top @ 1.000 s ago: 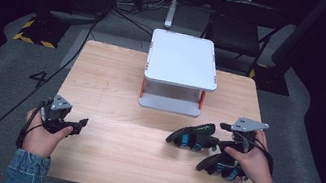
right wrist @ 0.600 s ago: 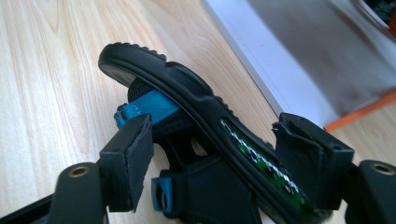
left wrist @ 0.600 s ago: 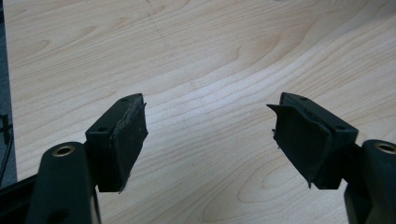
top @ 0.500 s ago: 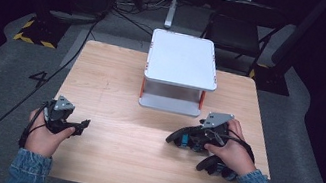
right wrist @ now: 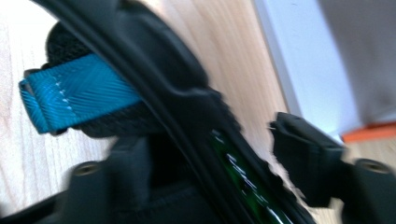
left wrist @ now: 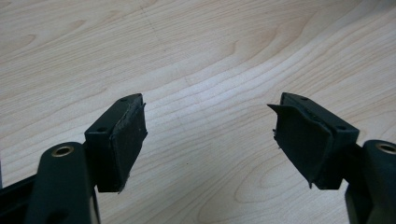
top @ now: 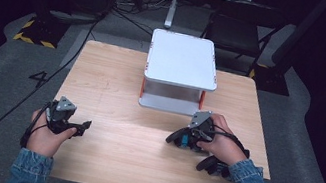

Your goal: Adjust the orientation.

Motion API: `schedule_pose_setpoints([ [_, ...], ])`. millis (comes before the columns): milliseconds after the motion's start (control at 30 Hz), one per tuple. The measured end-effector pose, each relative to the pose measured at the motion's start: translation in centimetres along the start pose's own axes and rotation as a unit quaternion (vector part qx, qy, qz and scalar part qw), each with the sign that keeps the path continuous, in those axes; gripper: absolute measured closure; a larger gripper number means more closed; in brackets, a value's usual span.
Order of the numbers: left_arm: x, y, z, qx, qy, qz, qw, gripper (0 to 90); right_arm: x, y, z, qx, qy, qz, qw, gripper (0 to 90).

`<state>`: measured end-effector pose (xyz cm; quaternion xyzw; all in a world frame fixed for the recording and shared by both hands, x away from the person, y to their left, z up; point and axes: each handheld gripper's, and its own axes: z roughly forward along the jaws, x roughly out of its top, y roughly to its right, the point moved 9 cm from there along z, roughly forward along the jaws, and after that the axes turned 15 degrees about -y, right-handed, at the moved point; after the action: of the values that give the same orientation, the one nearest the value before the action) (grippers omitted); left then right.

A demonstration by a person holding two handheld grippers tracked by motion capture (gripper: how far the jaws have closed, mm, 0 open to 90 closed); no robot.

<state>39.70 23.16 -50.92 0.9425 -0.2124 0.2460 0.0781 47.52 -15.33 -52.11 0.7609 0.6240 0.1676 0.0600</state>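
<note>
Right gripper [top: 183,139] has slid leftward along the table's [top: 117,78] near-right edge, jaws closing around the black shoe [right wrist: 154,107]; left gripper [top: 81,125] rests open, empty, well apart.

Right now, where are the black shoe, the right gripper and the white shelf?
black shoe [top: 176,136]: high view, toe end.
right gripper [top: 188,137]: high view, between fingertips, at the shoe.
white shelf [top: 182,59]: high view, top panel.
</note>
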Motion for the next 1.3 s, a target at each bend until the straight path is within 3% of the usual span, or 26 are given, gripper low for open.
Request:
schedule_pose_setpoints([
  [67, -0.1, -0.1, 0.0, 0.0, 0.001, -0.004, 1.0, 25.5, 0.2, 0.0, 0.1, -0.009, -0.002, -0.028, 0.9996, 49.6],
  [133, -0.1, -0.3, 0.0, 0.001, 0.001, -0.004, 1.0, 25.5, 0.2, -0.1, -0.1, -0.007, -0.004, -0.037, 0.9993, 59.8],
  [267, -0.2, -0.2, 0.1, -0.002, 0.0, -0.007, 1.0, 25.5, 0.4, 0.1, -0.6, -0.012, 0.0, -0.038, 0.9992, 63.9],
  [333, -0.1, -0.2, 0.2, -0.001, 0.0, -0.004, 1.0, 25.5, 0.8, 0.0, -1.0, 0.002, 0.012, -0.015, 0.9998, 64.3],
  [367, -0.1, -0.2, 0.2, -0.002, 0.0, -0.004, 1.0, 25.5, 1.5, -0.4, -1.5, 0.026, 0.027, 0.017, 0.9991, 64.6],
  [400, -0.1, -0.2, 0.2, -0.002, -0.001, -0.004, 1.0, 25.5, 1.5, -0.4, -1.5, 0.026, 0.027, 0.017, 0.9991, 64.6],
  [433, -0.1, -0.2, 0.2, -0.001, 0.0, -0.004, 1.0, 25.5, 1.8, -0.6, -1.7, 0.037, 0.032, 0.026, 0.9985, 64.6],
  [500, -0.1, -0.2, 0.3, -0.001, -0.001, -0.006, 1.0, 25.5, 2.9, -1.3, -2.4, 0.067, 0.039, 0.067, 0.9948, 64.7],
  [733, -0.1, -0.1, 0.3, -0.005, -0.001, -0.003, 1.0, 25.5, 6.5, -4.4, -2.9, 0.107, 0.012, 0.084, 0.9906, 64.6],
  [833, -0.1, 0.0, 0.4, -0.007, -0.002, -0.003, 1.0, 25.5, 8.5, -6.5, -2.3, 0.146, 0.008, 0.085, 0.9856, 64.4],
  [967, -0.2, 0.0, 0.3, -0.006, -0.001, -0.005, 1.0, 25.5, 9.7, -7.2, -1.2, 0.135, -0.001, 0.072, 0.9882, 63.8],
  [1100, -0.2, -0.1, 0.3, -0.007, -0.002, -0.003, 1.0, 25.5, 10.0, -7.0, -0.9, 0.141, 0.009, 0.074, 0.9871, 62.6],
  [1167, -0.1, -0.1, 0.4, -0.005, -0.002, -0.001, 1.0, 25.5, 9.9, -6.7, -0.7, 0.139, 0.019, 0.083, 0.9866, 54.8],
  [1300, -0.2, 0.1, 0.5, -0.006, -0.006, 0.003, 1.0, 25.5, 9.8, -5.0, -0.4, 0.105, 0.047, 0.12, 0.9862, 36.7],
])
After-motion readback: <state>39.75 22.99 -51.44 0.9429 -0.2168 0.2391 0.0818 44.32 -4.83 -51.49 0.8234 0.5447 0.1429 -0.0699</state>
